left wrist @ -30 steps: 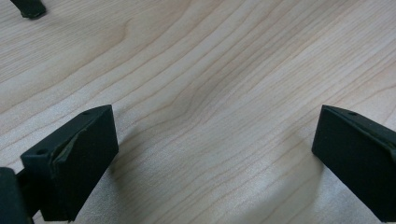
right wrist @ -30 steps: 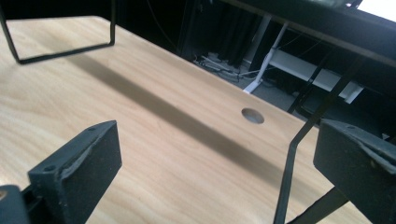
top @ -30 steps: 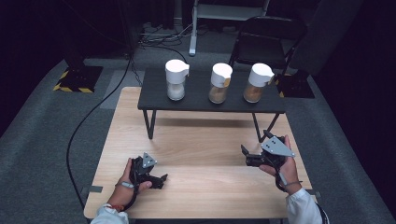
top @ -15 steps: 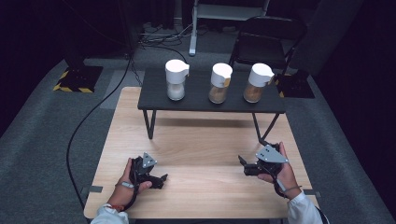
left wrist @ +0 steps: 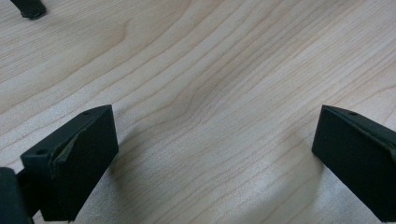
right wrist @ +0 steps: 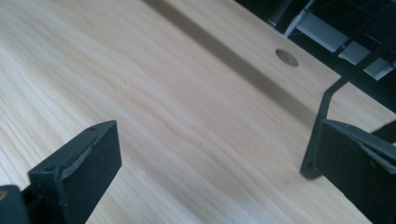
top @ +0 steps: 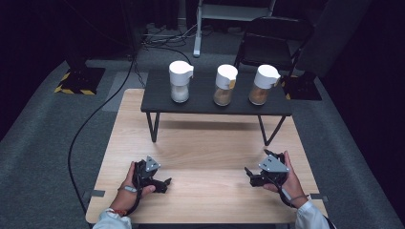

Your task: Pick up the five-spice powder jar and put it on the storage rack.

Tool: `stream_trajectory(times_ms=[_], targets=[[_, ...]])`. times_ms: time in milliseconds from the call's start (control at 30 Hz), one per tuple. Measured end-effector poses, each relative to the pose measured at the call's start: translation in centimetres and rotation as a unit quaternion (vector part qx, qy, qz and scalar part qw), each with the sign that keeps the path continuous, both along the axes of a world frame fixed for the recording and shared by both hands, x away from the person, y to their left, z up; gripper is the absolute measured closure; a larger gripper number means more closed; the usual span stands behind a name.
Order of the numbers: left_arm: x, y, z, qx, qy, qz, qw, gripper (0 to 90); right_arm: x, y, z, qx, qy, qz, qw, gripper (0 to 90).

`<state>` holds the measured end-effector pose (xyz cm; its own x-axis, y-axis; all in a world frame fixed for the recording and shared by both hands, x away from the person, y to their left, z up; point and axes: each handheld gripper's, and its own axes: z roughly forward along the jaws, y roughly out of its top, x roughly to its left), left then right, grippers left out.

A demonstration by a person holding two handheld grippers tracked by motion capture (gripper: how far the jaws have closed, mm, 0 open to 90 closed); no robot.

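Below, both black tools rest on the pale wooden bench (top: pixel 205 148): the left hand-held gripper (top: pixel 165 183) at 7 o'clock, the right hand-held gripper (top: pixel 248 174) at 5 o'clock, each near the front edge. Both stand wide open, empty. Bare wood lies between them. Their long axes point inward, towards each other. Three white-capped jars (top: pixel 225 85) stand well apart at 12 o'clock on a dark shelf (top: pixel 210 102).

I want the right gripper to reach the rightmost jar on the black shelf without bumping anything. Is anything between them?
Nothing visible blocks it. The right gripper sits open on the wooden table, and bare wood lies ahead. The rightmost jar stands on the raised black shelf, so the shelf's front edge is the one thing to rise over.
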<state>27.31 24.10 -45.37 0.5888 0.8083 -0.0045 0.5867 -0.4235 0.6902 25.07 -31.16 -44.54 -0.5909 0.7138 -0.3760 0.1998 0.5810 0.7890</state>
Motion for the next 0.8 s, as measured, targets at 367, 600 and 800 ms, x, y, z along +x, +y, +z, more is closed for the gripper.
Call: stream_trajectory(times_ms=[367, 600, 800], targets=[[0.0, 0.0, 0.0, 0.000, 0.000, 0.000, 1.0000, 0.1, -0.1, -1.3, -1.2, -0.016, 0.031, -0.018, 0.9992, 0.7], [0.0, 0.0, 0.0, 0.000, 0.000, 0.000, 1.0000, 0.1, -0.2, -2.3, -1.7, -0.008, 0.051, -0.036, 0.9980, 0.7], [0.0, 0.0, 0.0, 0.000, 0.000, 0.000, 1.0000, 0.1, -0.2, -3.2, -2.1, -0.004, 0.069, -0.051, 0.9963, 0.7]])
